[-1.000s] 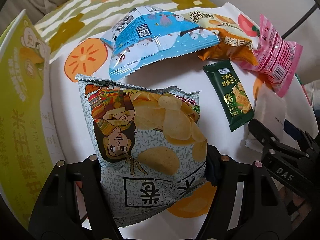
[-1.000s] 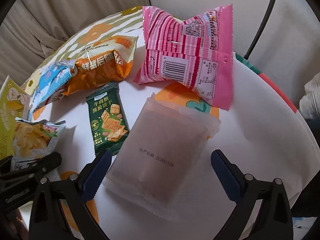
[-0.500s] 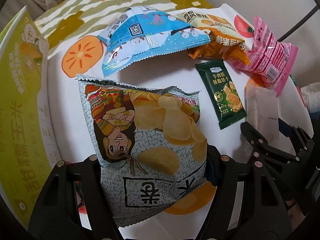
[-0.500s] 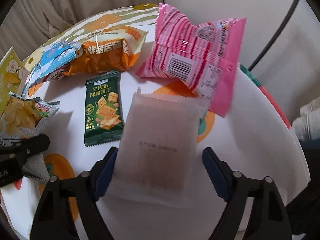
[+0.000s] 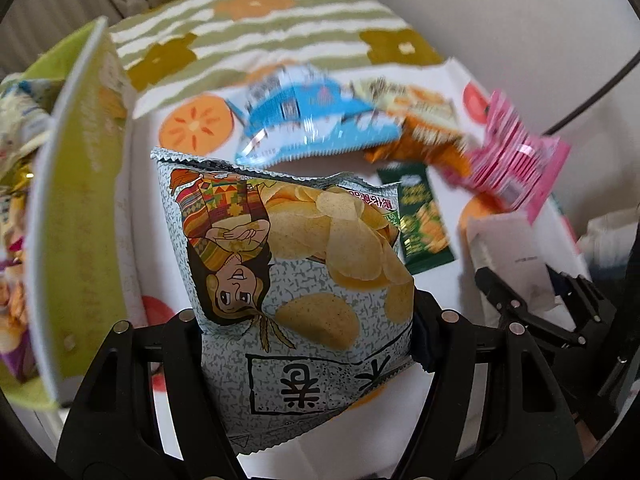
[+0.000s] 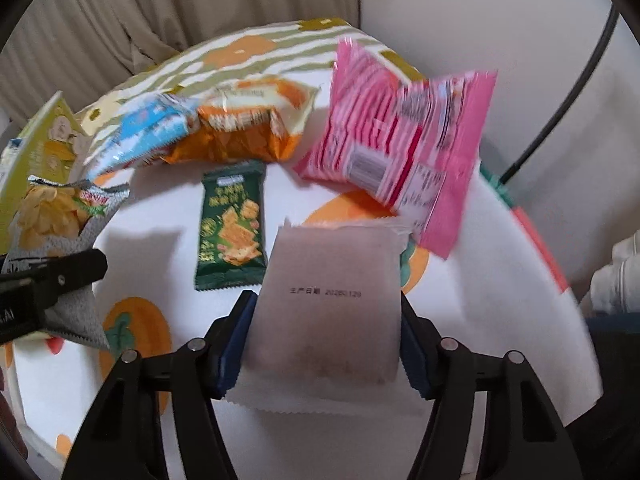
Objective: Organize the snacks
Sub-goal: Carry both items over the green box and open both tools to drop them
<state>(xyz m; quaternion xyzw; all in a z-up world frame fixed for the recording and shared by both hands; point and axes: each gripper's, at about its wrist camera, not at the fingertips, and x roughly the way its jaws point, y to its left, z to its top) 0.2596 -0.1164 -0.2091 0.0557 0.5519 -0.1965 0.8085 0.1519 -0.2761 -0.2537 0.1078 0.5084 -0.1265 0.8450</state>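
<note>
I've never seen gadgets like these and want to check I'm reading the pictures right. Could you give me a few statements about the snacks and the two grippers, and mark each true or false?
1. The left gripper holds a bag of potato chips. True.
2. The right gripper is empty. False: its jaws have just been closing, and its pads now press on a pale frosted packet.
3. The small green cracker packet lies flat on the table. True.
4. The pink striped bag is inside the yellow-green box. False: it lies on the table.
</note>
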